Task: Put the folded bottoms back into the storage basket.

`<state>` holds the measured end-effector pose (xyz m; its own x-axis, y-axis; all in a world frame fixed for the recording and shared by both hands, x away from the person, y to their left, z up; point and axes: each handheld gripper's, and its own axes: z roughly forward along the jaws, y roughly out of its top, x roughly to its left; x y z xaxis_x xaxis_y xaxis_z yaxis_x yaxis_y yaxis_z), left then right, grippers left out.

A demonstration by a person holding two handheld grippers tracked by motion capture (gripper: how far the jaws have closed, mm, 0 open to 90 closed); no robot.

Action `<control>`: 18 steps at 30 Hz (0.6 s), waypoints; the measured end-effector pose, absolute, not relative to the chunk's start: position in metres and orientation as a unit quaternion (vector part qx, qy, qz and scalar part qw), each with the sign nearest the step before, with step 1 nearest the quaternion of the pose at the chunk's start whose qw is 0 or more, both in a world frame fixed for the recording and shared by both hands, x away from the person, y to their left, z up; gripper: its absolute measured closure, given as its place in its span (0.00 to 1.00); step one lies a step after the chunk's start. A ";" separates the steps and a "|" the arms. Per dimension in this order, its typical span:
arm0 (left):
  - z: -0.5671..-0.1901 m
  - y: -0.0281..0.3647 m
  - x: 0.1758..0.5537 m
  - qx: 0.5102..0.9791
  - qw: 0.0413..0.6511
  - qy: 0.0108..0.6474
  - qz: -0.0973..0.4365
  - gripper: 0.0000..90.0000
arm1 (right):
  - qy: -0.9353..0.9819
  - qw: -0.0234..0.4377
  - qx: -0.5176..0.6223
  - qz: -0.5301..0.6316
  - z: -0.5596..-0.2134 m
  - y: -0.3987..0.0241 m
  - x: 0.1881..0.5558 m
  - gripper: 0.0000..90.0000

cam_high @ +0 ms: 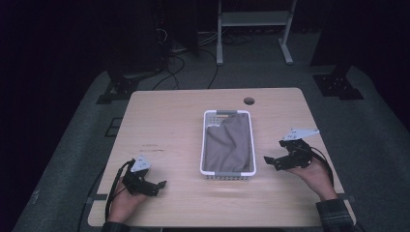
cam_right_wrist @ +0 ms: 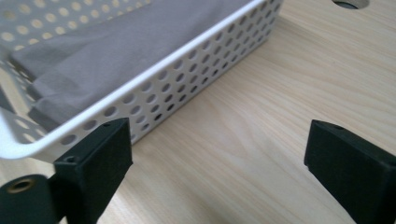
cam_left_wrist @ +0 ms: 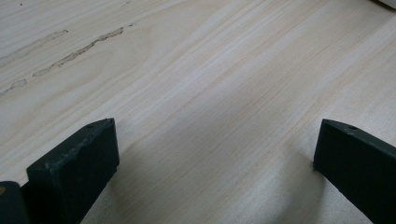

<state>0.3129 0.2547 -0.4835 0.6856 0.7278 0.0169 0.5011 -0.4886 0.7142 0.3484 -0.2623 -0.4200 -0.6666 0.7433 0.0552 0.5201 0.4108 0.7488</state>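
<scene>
Two grippers were held low over the table | left gripper fingers apart, empty | right gripper fingers apart beside white basket | grey cloth lay inside.

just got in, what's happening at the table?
A person rests a handheld gripper on each side of a white perforated basket that holds a grey cloth on the wooden table. The left gripper and the right gripper are both open and hold nothing. Nothing is being handled.
</scene>
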 end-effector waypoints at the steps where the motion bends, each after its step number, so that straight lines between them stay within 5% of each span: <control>1: -0.484 0.255 0.313 0.848 0.353 0.362 0.161 0.00 | 0.827 0.145 0.382 0.386 -0.420 -0.262 0.348 0.07; 2: -0.484 0.255 0.313 0.848 0.353 0.362 0.161 0.00 | 0.824 0.160 0.391 0.379 -0.423 -0.265 0.351 0.01; 18: -0.484 0.255 0.313 0.849 0.354 0.359 0.160 0.00 | 0.812 0.184 0.425 0.354 -0.450 -0.287 0.362 0.00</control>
<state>0.3128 0.2547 -0.4837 0.6906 0.7230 0.0169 0.4968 -0.4913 0.7154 0.3616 -0.2872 -0.4496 -0.5712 0.8208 0.0015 0.5596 0.3881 0.7323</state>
